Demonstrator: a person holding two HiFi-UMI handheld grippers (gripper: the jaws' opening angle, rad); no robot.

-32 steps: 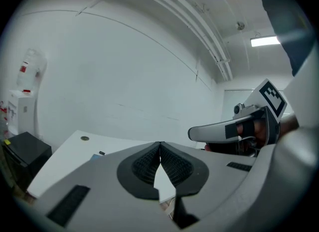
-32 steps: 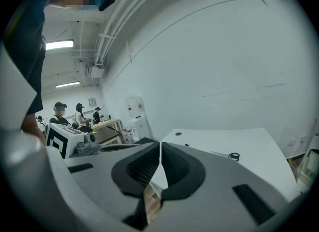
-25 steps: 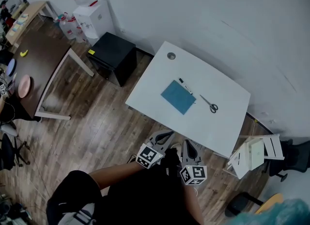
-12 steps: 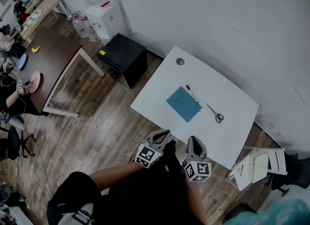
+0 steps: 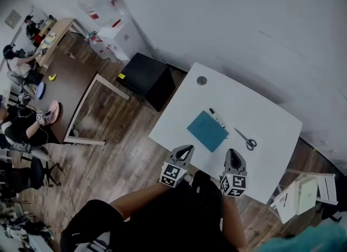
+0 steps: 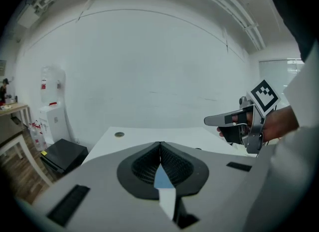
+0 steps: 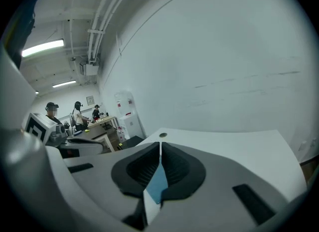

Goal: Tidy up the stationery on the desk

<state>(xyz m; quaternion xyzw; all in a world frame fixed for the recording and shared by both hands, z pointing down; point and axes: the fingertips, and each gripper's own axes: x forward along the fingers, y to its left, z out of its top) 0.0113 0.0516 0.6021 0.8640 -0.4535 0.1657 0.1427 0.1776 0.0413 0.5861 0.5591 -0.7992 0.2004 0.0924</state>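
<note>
A white bench (image 5: 271,131) stands against a pale wall on wooden flooring. Both pairs of jaws are pressed together and empty. The left gripper (image 5: 187,148) and right gripper (image 5: 233,152) have advanced to its near edge, so picking up can likely begin. Beyond lie a flat blue notebook (image 5: 207,130), a marker (image 5: 217,117) just beside it, and scissors (image 5: 246,140) slightly apart.

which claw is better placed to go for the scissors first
Right, probably. In the head view the right claw is nearest the scissors, with only bare desk between. The left claw is farther, past the blue notebook. Both are shut and empty, so it must open first.
</note>
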